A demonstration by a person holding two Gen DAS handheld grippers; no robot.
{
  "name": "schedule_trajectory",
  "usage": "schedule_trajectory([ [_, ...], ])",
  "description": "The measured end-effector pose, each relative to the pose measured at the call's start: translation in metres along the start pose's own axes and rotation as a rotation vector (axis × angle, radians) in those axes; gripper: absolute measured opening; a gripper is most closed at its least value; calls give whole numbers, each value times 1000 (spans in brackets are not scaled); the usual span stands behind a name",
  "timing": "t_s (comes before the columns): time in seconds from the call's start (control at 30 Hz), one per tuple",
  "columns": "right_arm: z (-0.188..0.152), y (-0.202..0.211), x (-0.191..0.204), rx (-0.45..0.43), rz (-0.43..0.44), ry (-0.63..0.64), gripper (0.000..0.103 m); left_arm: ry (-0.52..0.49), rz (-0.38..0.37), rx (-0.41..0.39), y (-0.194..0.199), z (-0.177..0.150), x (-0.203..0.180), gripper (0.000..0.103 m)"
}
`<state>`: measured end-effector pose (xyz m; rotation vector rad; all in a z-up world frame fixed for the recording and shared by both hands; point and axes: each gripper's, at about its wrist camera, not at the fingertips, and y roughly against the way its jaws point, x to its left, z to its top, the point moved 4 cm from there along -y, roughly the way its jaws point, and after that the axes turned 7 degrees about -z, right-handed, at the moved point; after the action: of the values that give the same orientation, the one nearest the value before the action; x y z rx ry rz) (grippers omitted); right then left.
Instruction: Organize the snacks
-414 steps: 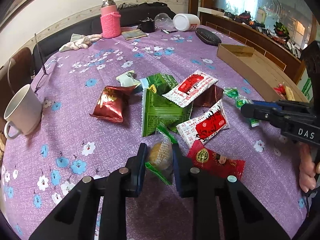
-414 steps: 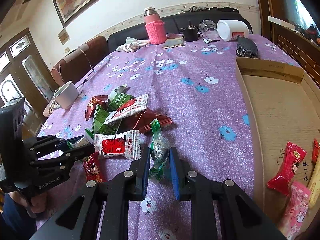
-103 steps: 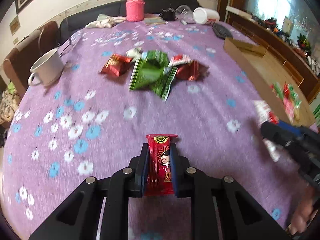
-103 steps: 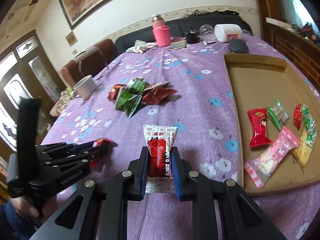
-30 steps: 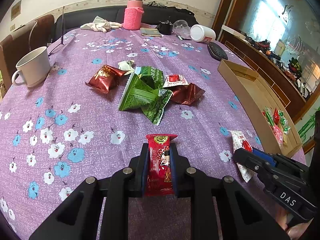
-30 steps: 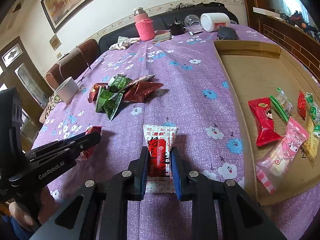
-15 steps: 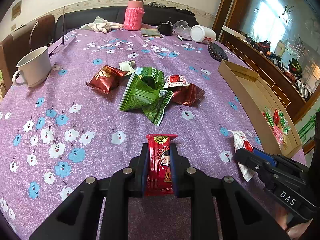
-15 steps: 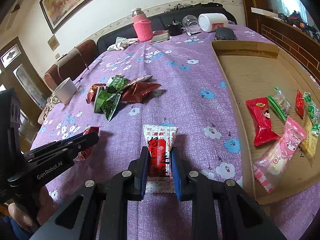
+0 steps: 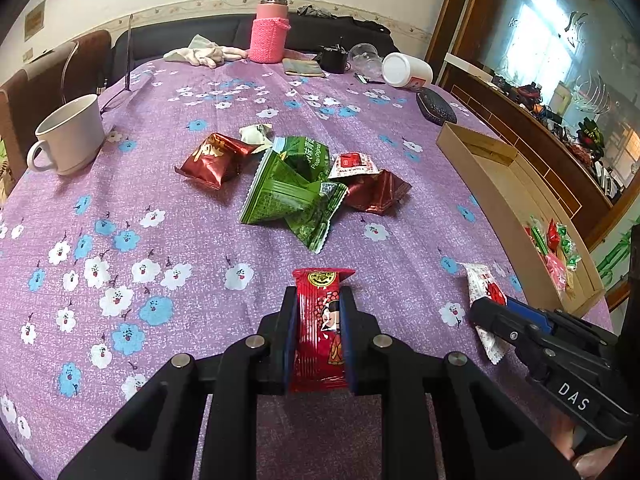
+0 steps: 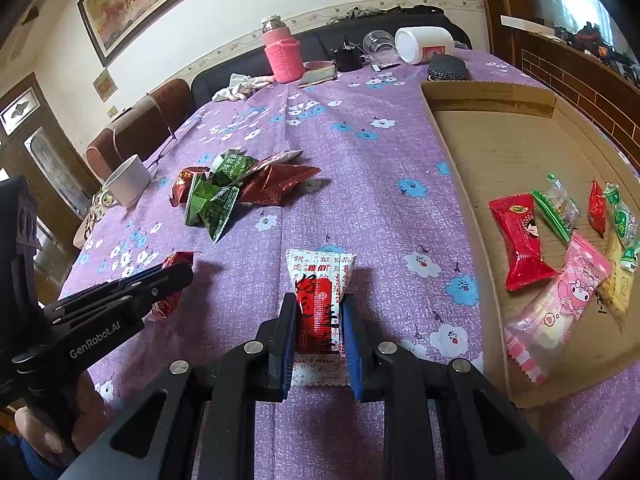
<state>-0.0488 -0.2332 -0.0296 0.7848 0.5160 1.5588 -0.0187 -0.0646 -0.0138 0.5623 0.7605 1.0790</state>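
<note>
Snacks pile [image 9: 296,184]: we're looking at a loose heap of green and dark red packets sitting mid-table on the purple floral tablecloth [image 9: 160,248], well apart from both grippers.
Mug [image 9: 70,140]: we're seeing a white one standing upright over at the left edge of the cloth.
Left gripper [image 9: 318,320]: we're clamping it on a red snack packet [image 9: 320,328], pinched upright between the two fingers, above the cloth on the near side of the pile.
Right gripper [image 10: 318,324]: we're squeezing this one on a white-and-red snack packet [image 10: 320,296], top end poking forward past the fingertips, just beside the box's near left edge.
Cardboard box [image 10: 500,136]: we're finding it lying flat on the right side of the table, with a few sorted snacks inside near its close end, including a red packet [image 10: 520,248], a pink one [image 10: 560,300] and some small green and red candies [image 10: 612,212].
Back of table: we're spotting a pink bottle [image 9: 270,28] and a white jar on its side [image 9: 406,76] way back there.
</note>
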Motion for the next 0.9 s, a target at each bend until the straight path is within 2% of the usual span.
schedule_trajectory([
  [0.9, 0, 0, 0, 0, -8, 0, 23, 3, 5, -6, 2, 0, 1, 18],
])
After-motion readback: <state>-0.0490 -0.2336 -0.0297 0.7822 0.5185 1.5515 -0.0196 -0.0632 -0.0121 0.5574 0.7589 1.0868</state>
